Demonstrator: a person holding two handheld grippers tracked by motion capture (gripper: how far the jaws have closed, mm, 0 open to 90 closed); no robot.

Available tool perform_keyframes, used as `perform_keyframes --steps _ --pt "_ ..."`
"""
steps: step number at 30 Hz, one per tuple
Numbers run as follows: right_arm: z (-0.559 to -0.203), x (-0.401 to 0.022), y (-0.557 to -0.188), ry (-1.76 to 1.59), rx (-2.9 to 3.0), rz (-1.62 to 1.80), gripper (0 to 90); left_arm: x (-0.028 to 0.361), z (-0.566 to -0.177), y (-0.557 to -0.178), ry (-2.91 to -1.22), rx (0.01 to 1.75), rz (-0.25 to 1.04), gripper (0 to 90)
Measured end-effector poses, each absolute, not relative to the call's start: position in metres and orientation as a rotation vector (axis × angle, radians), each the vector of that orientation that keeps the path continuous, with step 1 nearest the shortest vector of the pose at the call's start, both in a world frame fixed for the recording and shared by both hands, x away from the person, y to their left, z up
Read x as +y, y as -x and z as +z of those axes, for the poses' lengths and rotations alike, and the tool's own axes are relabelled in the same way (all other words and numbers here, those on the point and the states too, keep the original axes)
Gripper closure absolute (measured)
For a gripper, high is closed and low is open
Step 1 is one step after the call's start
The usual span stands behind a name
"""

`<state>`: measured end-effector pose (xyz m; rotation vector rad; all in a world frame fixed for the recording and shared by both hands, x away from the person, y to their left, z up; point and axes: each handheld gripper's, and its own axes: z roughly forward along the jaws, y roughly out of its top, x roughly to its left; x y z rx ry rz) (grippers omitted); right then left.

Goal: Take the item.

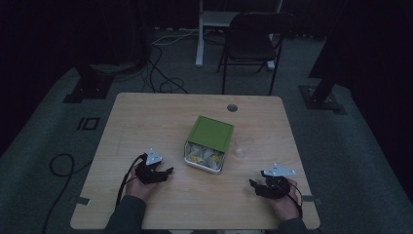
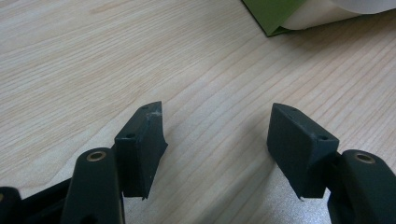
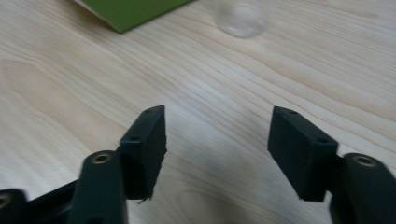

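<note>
Left tool [image 1: 168, 171]: jaws wide, empty, near desk [image 1: 146, 122] front edge.
Right tool [image 1: 253, 184]: jaws wide, empty.
Between them: green tin [image 1: 208, 142], clear cup [image 1: 240, 149] just beside it.

A green box [image 1: 210, 138] lies tipped on its side near the middle of the wooden table [image 1: 146, 117], and its open mouth faces the near edge. Small white and yellow packets [image 1: 202, 156] show inside the opening. A small clear glass [image 1: 240, 147] stands just to the right of the box, toward the table's right edge.
</note>
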<state>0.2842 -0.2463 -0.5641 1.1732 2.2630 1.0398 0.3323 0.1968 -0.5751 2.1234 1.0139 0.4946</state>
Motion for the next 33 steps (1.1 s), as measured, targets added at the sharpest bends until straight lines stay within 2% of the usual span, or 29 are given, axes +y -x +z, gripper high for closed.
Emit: perform_keyframes --steps 8,18,33 --pt "-0.554 -0.231 -0.281 -1.075 2.318 1.105 43.5 0.197 -0.575 -0.332 -2.124 1.014 0.495 37.5" --pt "-0.542 -0.209 -0.281 -0.987 2.342 1.202 55.7 0.197 -0.575 -0.332 -2.124 1.014 0.495 37.5" --pt "-0.535 -0.170 -0.281 -0.875 2.406 1.277 65.5 0.197 -0.575 -0.332 -2.125 1.014 0.495 37.5"
